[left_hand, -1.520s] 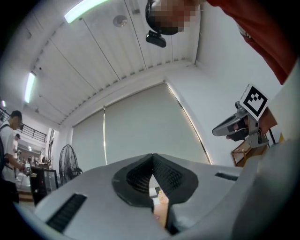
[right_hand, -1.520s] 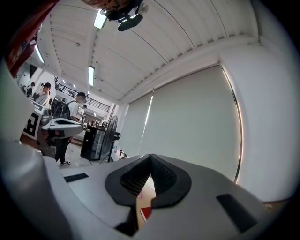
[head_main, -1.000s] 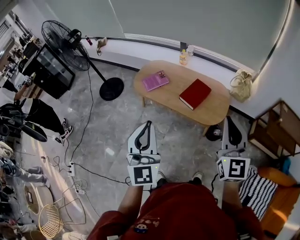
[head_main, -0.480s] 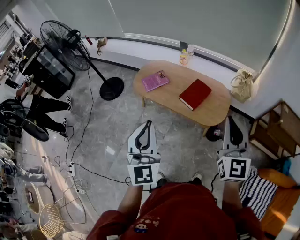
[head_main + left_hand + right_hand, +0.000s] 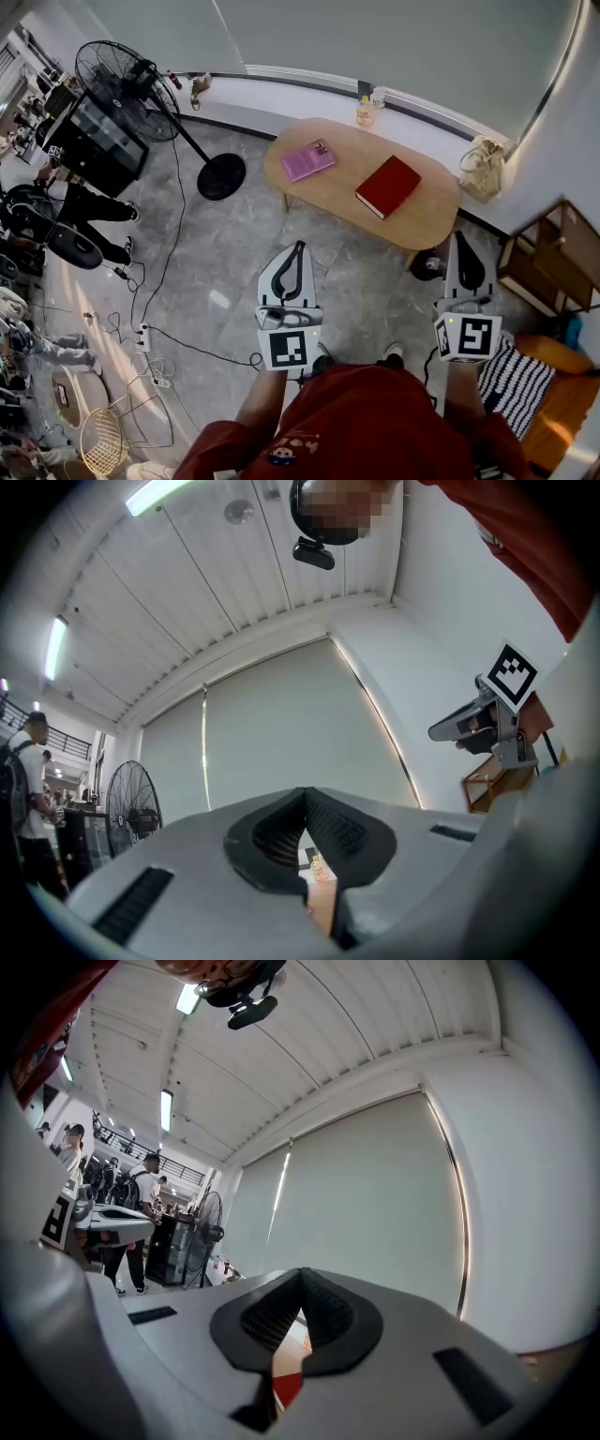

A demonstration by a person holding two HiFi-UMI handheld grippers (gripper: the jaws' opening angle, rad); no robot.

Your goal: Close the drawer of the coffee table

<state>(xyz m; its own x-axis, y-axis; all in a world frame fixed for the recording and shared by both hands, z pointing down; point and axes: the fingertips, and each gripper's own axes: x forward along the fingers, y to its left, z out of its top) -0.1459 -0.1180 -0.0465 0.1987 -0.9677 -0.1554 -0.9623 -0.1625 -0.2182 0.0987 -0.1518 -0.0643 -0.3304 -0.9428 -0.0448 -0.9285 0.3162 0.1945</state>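
The oval wooden coffee table (image 5: 422,220) stands by the window wall, ahead of both grippers. A pink book (image 5: 309,159) and a red book (image 5: 388,187) lie on its top. No drawer shows from this angle. My left gripper (image 5: 298,246) hovers over the floor short of the table, shut and empty. My right gripper (image 5: 459,240) is level with the table's right end, also shut with nothing in it. In the left gripper view the jaws (image 5: 305,797) meet, with a sliver of table behind them. The right gripper view shows its jaws (image 5: 301,1277) closed in front of the red book (image 5: 287,1387).
A small bottle (image 5: 364,112) sits on the window ledge. A standing fan (image 5: 127,80) and a black cabinet (image 5: 98,141) are at the left, with people nearby. A tote bag (image 5: 481,169) and a wooden shelf (image 5: 553,258) stand at the right. Cables and a power strip (image 5: 145,337) lie on the floor.
Both grippers have stayed where they were, jaws closed. A person at the far left has shifted position, and the head view has drifted slightly.
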